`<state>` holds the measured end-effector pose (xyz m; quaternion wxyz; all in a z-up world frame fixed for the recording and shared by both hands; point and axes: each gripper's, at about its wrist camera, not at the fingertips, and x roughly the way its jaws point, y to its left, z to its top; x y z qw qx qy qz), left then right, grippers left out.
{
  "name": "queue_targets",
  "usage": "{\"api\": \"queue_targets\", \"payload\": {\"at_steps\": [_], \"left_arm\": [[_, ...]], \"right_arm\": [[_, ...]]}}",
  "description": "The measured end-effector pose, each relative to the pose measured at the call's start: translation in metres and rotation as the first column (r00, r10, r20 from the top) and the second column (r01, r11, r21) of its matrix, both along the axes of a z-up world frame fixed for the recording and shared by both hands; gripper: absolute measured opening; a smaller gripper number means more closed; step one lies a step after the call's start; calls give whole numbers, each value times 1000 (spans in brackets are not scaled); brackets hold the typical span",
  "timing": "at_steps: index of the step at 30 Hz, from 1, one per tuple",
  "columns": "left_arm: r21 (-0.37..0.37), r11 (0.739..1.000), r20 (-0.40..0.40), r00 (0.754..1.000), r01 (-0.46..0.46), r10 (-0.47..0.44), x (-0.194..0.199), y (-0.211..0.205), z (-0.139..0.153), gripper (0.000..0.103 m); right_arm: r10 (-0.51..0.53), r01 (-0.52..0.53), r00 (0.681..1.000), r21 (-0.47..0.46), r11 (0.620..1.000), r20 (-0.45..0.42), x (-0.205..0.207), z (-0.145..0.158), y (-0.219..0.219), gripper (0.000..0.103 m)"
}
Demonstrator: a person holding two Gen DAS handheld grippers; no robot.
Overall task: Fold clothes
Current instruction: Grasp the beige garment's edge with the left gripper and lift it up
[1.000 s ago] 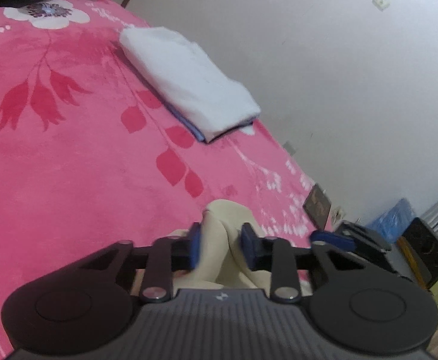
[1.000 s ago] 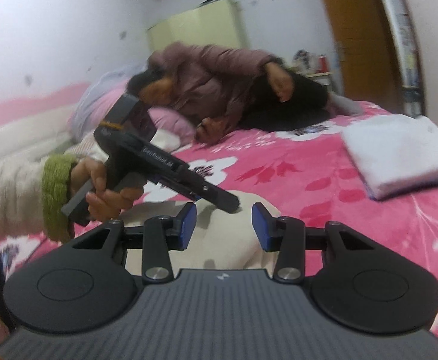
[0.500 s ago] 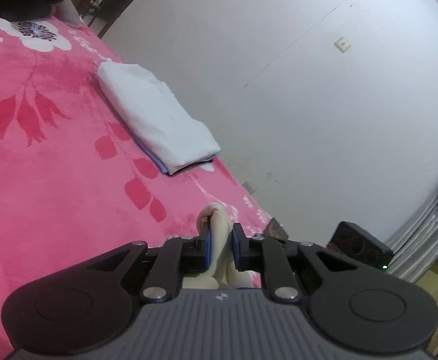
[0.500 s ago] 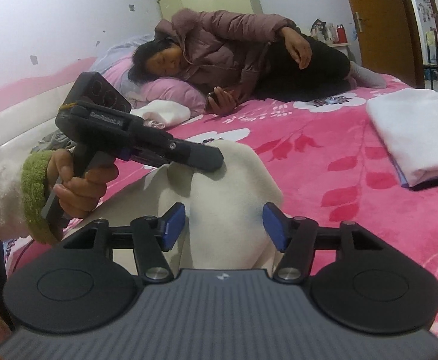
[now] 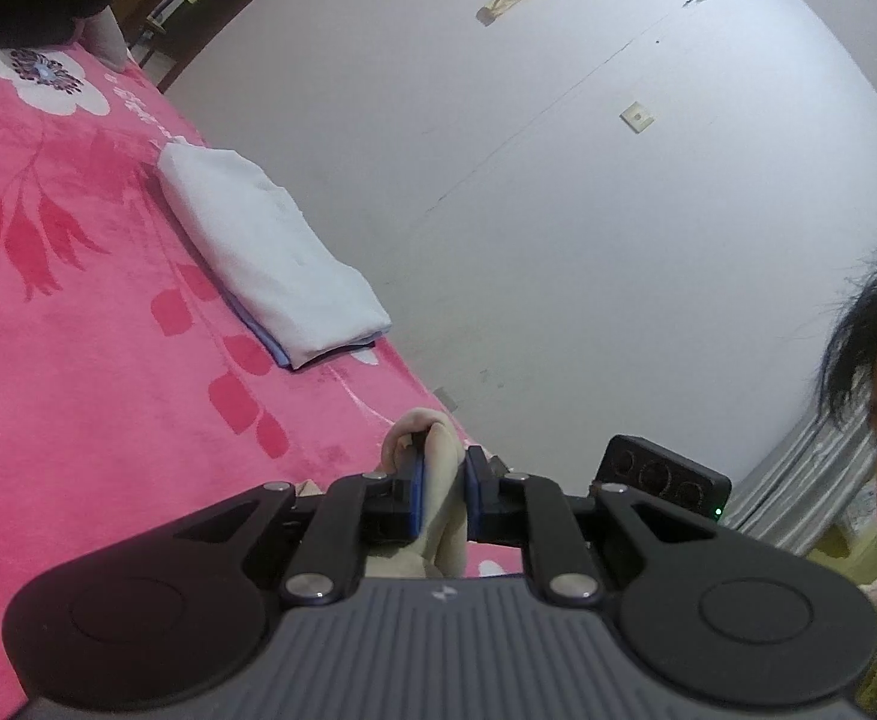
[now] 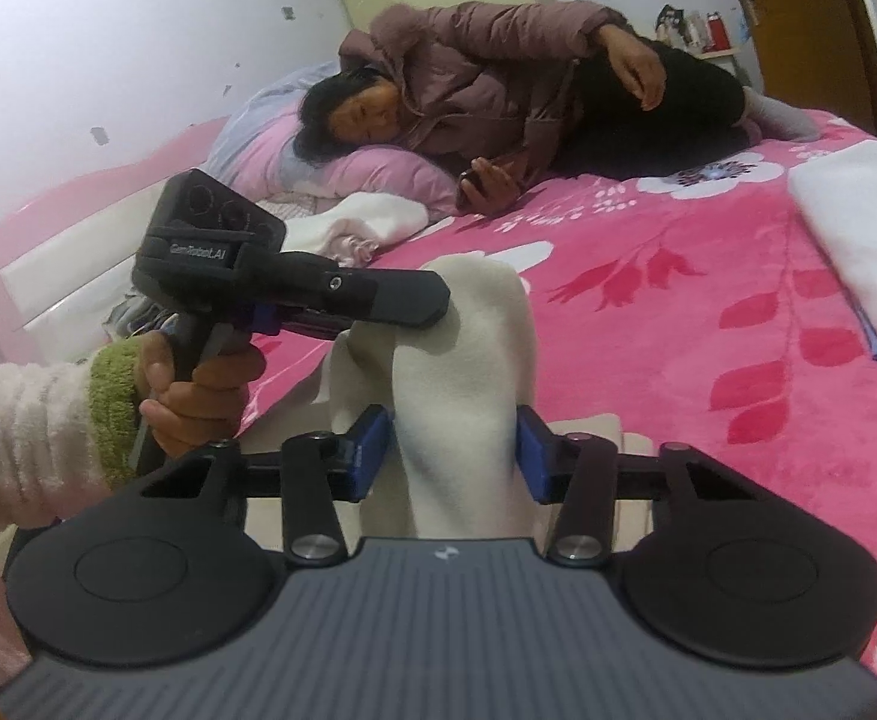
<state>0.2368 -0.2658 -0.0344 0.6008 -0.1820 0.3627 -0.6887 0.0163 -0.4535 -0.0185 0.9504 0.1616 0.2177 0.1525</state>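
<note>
The left gripper (image 5: 441, 495) is clamped on a bunched ridge of the soft cream-coloured garment (image 6: 468, 360), lifting it off the bright pink floral plush blanket (image 6: 708, 300) that covers the bed. You can see that gripper from the other side too, black and pistol-shaped, a hand (image 6: 198, 390) in a fuzzy white sleeve with a green cuff (image 6: 111, 402) wrapped round its handle.

The right gripper (image 6: 453, 450) sits just below it with its blue pads (image 6: 372, 450) either side of the hanging cream fabric; the pads look spread and I can't say for sure they are pressing the cloth, so I cannot tell whether it has a grip.

Past the garment, toward the white wall (image 5: 558, 210), a neatly folded white stack of cloth (image 5: 270, 264) lies at the blanket's edge, well apart from the cream piece. On the far side of the garment, a person in a mauve padded jacket (image 6: 498, 78) lies across the bed, head on a pink pillow (image 6: 378, 174), holding a dark phone (image 6: 471, 177). A crumpled white and pink cloth (image 6: 360, 228) lies between that pillow and the garment.
</note>
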Motion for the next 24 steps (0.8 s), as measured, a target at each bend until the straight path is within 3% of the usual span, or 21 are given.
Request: {"api": "queue_targets", "payload": {"at_steps": [3,4,6,8,9,14,19,21,23,24], "left_arm": [[-19,1000,-9,1000,2,-2,1,2,-1,16],[-23,1000,-17,1000,0,0,3,2,-2,23],[-32,999,-52,999,-12,11,8,3,-5,45],[-29,999,-96,995,-30,27,16,3,-7,78],[-27,1000,-103,995,-15,12,18,0,-7,82],[-17,998,-141,988,60,-62,27,-17,-7,90],[-10,991,-180,975,135,-134,36,-33,-6,90],[-8,986,-195,967,164,-163,40,-39,-6,83],[0,982,-200,962,188,-184,41,-44,-6,62],[12,982,-185,965,191,-185,38,-44,-5,59]], "right_arm": [[16,-16,1000,11,1000,-9,2,2,0,32],[22,-22,1000,15,1000,-12,3,3,-1,26],[33,-32,999,22,999,-19,5,4,-1,18],[44,-43,999,30,999,-25,6,5,-1,15],[49,-48,998,33,998,-28,7,6,-1,15],[76,-76,997,41,996,16,4,10,0,14],[102,-103,994,16,995,49,4,16,4,14],[95,-97,994,33,995,44,5,15,2,14],[85,-88,996,60,994,37,4,12,-1,14],[81,-83,996,75,994,34,4,11,-2,14]]}}
